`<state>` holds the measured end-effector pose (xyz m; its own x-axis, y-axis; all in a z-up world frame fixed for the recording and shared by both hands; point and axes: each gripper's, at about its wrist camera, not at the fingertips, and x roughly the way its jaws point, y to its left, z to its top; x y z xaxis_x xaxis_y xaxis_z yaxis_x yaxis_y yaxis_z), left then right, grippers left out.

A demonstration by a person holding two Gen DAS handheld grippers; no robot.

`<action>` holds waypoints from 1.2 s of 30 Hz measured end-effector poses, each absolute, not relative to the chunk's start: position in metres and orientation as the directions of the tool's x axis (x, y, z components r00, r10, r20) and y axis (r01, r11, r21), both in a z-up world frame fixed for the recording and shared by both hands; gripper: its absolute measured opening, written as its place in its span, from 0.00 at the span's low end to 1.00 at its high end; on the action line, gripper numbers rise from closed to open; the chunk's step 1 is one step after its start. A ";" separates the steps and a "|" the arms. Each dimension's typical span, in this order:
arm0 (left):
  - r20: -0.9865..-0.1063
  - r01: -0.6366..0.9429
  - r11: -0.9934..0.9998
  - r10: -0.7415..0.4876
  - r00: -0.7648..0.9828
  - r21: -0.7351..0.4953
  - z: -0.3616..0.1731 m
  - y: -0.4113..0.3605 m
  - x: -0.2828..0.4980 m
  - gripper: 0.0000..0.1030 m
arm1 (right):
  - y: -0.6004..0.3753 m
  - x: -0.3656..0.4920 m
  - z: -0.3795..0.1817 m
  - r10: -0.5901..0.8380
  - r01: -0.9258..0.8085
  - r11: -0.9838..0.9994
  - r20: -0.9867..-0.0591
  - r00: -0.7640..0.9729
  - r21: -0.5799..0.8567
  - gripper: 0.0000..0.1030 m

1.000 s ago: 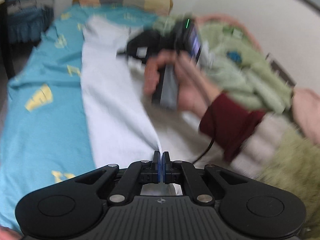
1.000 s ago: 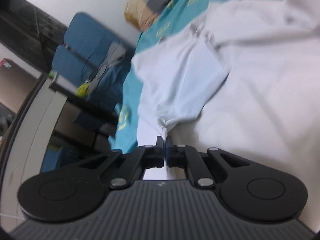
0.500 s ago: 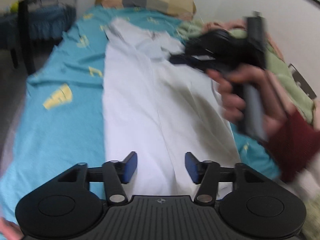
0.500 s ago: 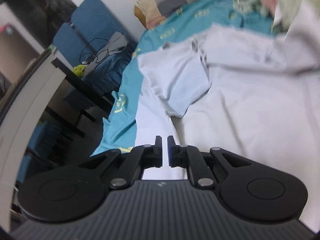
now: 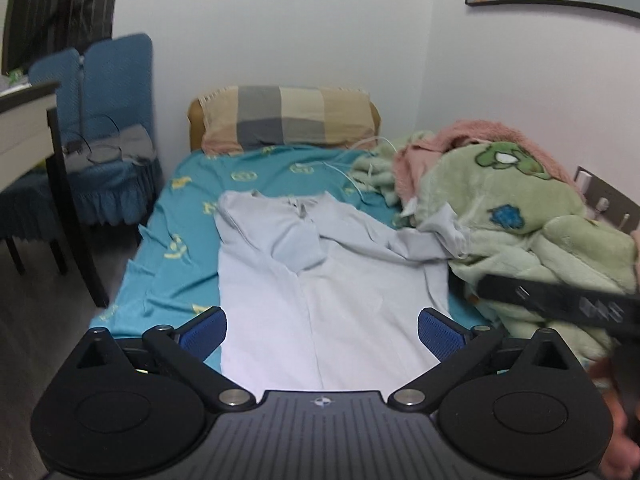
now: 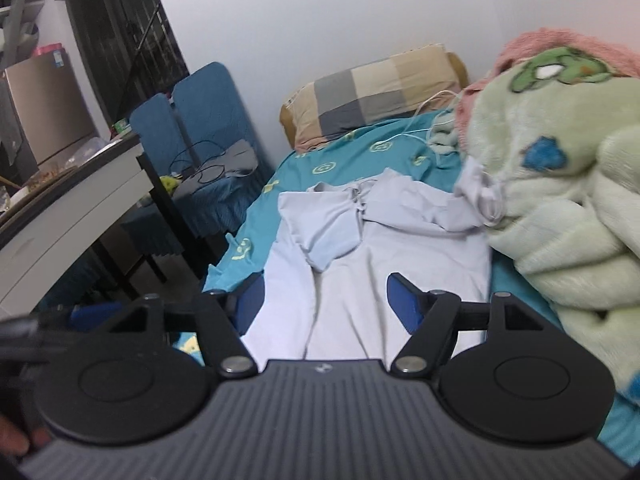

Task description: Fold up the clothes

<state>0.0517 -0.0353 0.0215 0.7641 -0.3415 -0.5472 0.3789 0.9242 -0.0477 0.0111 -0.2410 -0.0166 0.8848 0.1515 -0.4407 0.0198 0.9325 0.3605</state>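
Both grippers, left and right, spread wide, empty, above the pale shirt.
Green blanket covers shirt's right sleeve; pillow beyond collar.

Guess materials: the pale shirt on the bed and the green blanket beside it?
Pale shirt: looks like thin, matte woven or knit fabric, maybe cotton; it lies flat with soft creases. Green blanket: plush fleece, likely synthetic; thick fuzzy pile, bulky rounded folds.
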 end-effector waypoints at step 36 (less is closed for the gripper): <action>-0.573 0.223 0.969 -0.242 0.783 -0.104 -0.049 -0.004 0.134 1.00 | -0.340 0.144 -0.042 0.004 0.251 0.850 -0.482 0.876 0.463 0.69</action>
